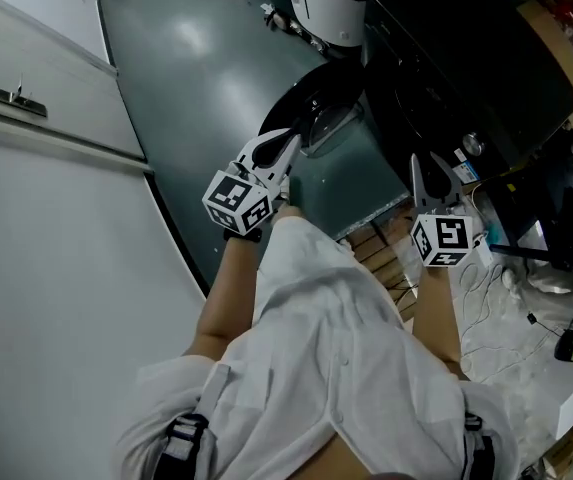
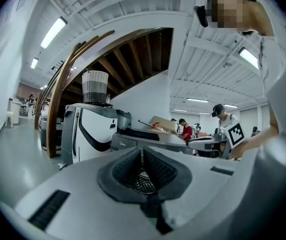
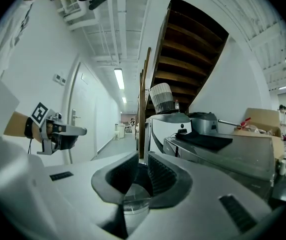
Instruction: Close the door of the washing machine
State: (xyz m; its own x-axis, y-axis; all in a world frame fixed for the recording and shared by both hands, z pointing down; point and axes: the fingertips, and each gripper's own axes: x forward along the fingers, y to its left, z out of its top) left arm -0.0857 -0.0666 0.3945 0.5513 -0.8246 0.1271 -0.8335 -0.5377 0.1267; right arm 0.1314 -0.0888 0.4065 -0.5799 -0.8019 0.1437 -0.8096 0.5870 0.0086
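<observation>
The black washing machine (image 1: 446,78) stands at the upper right of the head view. Its round door (image 1: 311,113) with a glass bowl hangs open towards the left, over the green floor. My left gripper (image 1: 289,143) is shut and empty, its tips close beside the door's lower rim; touch cannot be told. In the left gripper view the left gripper (image 2: 142,156) shows its pads pressed together. My right gripper (image 1: 426,168) hovers in front of the machine's lower front, jaws slightly apart. The right gripper (image 3: 139,164) holds nothing.
A white machine (image 1: 331,3) stands behind the washer. A pale wall with a door handle (image 1: 16,98) fills the left. Wooden slats (image 1: 381,253), cables and clutter (image 1: 526,298) lie on the floor at the right. People (image 2: 185,130) work in the background.
</observation>
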